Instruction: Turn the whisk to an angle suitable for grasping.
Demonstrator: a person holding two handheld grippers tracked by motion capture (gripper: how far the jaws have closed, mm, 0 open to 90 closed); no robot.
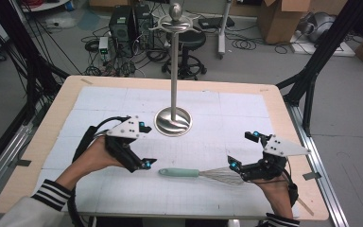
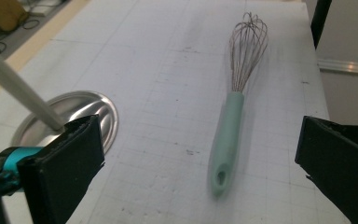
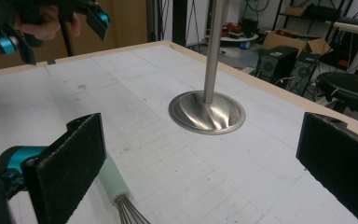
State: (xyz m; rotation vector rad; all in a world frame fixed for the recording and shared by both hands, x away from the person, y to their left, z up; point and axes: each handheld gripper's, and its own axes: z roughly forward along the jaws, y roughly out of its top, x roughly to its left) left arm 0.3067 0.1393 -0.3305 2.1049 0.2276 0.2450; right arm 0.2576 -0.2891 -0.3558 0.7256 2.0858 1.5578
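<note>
A: Starting at the left, what was near the worktop's left edge?

B: The left gripper, black with a grey three-cornered plate on top, was held in the person's left hand over the front left part of the white gridded mat. Its jaws were spread wide and held nothing. In the left gripper view they stood well apart at either side, with the whisk lying on the mat between them but farther off.

A: And the whisk itself?

B: The wire whisk with the pale green handle lay flat near the front edge, about midway along it. The handle end pointed towards the left gripper and lay just beside that gripper's lower jaw, not touching as far as I could tell. The wire loops pointed right.

A: What stood behind it?

B: A polished steel stand with a round dished base and a tall thin pole stood upright at the middle of the worktop, behind the whisk and apart from it. At its top were curved arms and a ball knob.

A: And on the right?

B: The right gripper, black with the same grey plate, hovered over the front right part of the worktop in the person's right hand. Its jaws were also spread and empty, the lower one close to the whisk's wire end. In the right gripper view the handle's end and the first wires showed beside the left jaw.
</note>
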